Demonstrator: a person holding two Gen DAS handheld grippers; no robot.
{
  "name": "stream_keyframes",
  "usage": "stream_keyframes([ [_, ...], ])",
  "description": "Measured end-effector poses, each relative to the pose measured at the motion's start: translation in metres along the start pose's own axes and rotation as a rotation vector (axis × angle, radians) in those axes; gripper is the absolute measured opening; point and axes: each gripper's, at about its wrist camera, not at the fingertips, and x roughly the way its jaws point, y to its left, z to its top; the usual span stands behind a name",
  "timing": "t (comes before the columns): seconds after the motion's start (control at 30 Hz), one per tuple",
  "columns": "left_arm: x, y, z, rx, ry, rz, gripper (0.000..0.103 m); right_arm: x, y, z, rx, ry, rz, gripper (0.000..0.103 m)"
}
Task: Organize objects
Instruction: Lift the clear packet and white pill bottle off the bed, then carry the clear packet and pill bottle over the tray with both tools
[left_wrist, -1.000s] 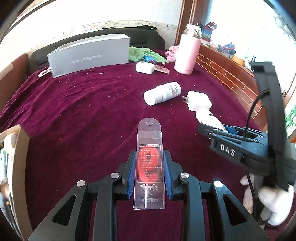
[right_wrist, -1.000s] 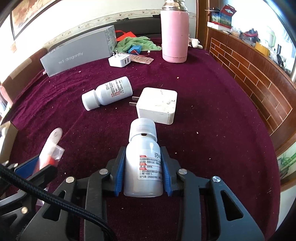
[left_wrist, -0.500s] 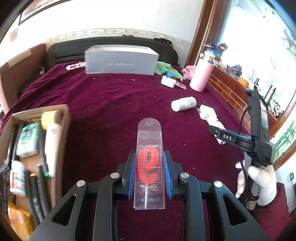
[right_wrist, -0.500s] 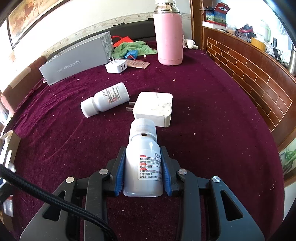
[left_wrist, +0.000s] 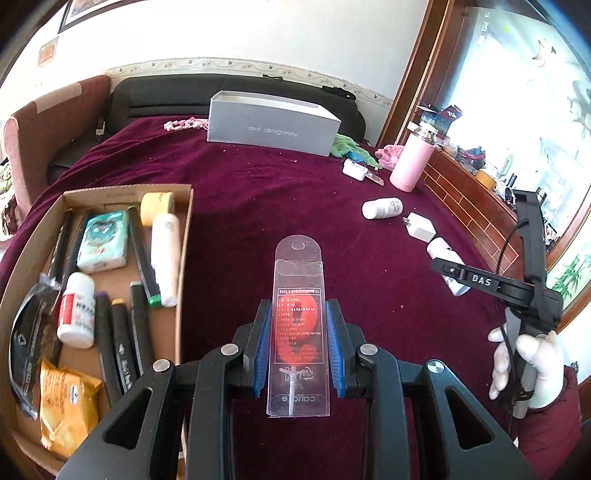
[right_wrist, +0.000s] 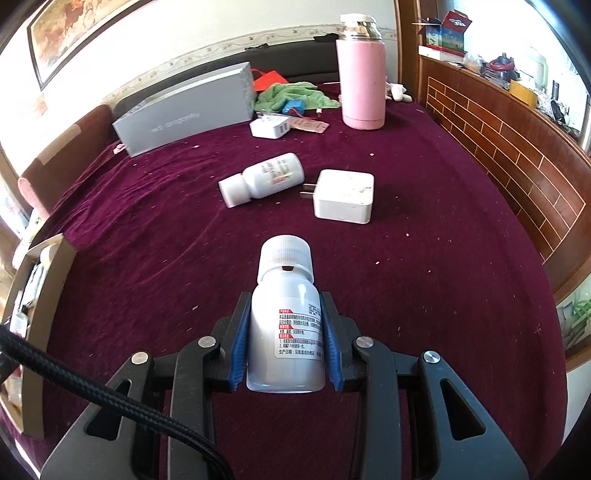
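Swinging leftward, the left tool (left_wrist: 298, 347) now faces the cardboard box (left_wrist: 184, 236), clenched on a clear blister pack (left_wrist: 298, 317) that looks slippery and may slide out. Right tool (right_wrist: 284, 345) grips a white bottle (right_wrist: 284, 325) above the bed (right_wrist: 424, 258); its round sides could roll loose.

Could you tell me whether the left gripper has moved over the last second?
Yes. The left gripper, shut on the clear packet, has swung left: the cardboard box, barely visible before, now fills its view's left side.
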Motion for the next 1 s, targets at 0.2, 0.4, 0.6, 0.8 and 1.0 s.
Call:
stream_keyframes([
  [0.2,-0.012,0.016,-0.008,-0.033,-0.007,-0.006,0.024,-0.015,0.024,-0.008,-0.043,0.002,0.028,0.032],
  [0.4,-0.028,0.031,-0.015,-0.058,-0.029,-0.007,0.024,-0.022,0.055,-0.014,-0.080,0.011,0.069,0.032],
  [0.6,-0.046,0.055,-0.018,-0.090,-0.061,0.003,0.024,-0.030,0.098,-0.018,-0.150,0.015,0.111,0.032],
  [0.8,-0.071,0.085,-0.022,-0.119,-0.100,0.050,0.024,-0.041,0.143,-0.017,-0.221,0.009,0.159,0.032],
  [1.0,-0.089,0.117,-0.014,-0.122,-0.138,0.123,0.024,-0.044,0.185,-0.016,-0.274,0.018,0.218,0.032],
])
